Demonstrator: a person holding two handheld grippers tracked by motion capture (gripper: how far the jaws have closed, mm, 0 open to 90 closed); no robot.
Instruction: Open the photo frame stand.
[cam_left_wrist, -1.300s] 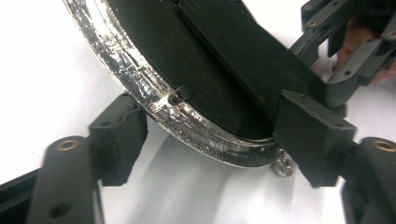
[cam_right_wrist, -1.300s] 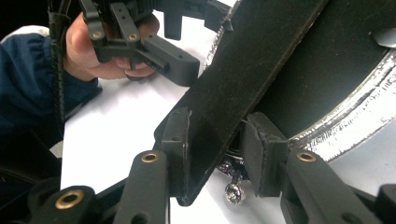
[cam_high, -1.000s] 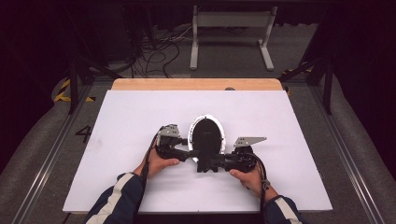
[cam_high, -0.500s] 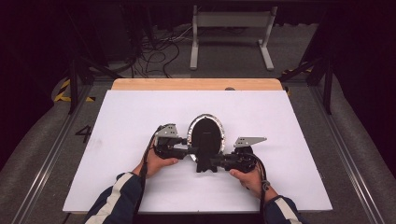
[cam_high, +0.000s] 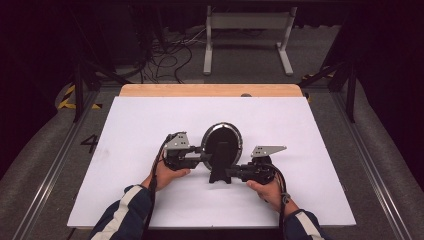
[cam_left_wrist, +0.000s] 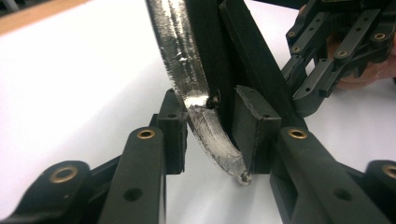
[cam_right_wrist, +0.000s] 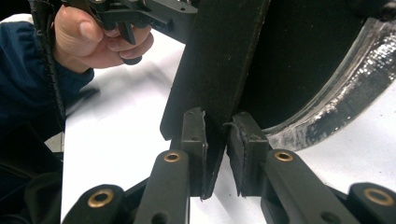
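Silver-rimmed and oval, a picture frame (cam_high: 222, 143) stands near the middle of the white table (cam_high: 130, 125), seen from its black back, with its black prop stand (cam_high: 220, 167) reaching down to the table surface.

From the frame's left, the left gripper (cam_high: 200, 156) reaches its edge. In the left gripper view its jaws have just been closing, with the textured silver rim (cam_left_wrist: 196, 88) and the black backing between them. The right-hand pad (cam_left_wrist: 252, 126) lies against the backing; the other pad (cam_left_wrist: 173, 126) sits just beside the rim, and I cannot tell whether it presses.

At the lower right, the right gripper (cam_high: 231, 173) meets the prop stand. In the right gripper view its jaws have also just been closing, and the flat black stand (cam_right_wrist: 219, 79) sits between them: one pad (cam_right_wrist: 192, 140) lies against it, while the other pad (cam_right_wrist: 245, 144) shows a thin gap lower down.

Both hands rest low on the table, sleeves dark blue with a white stripe.
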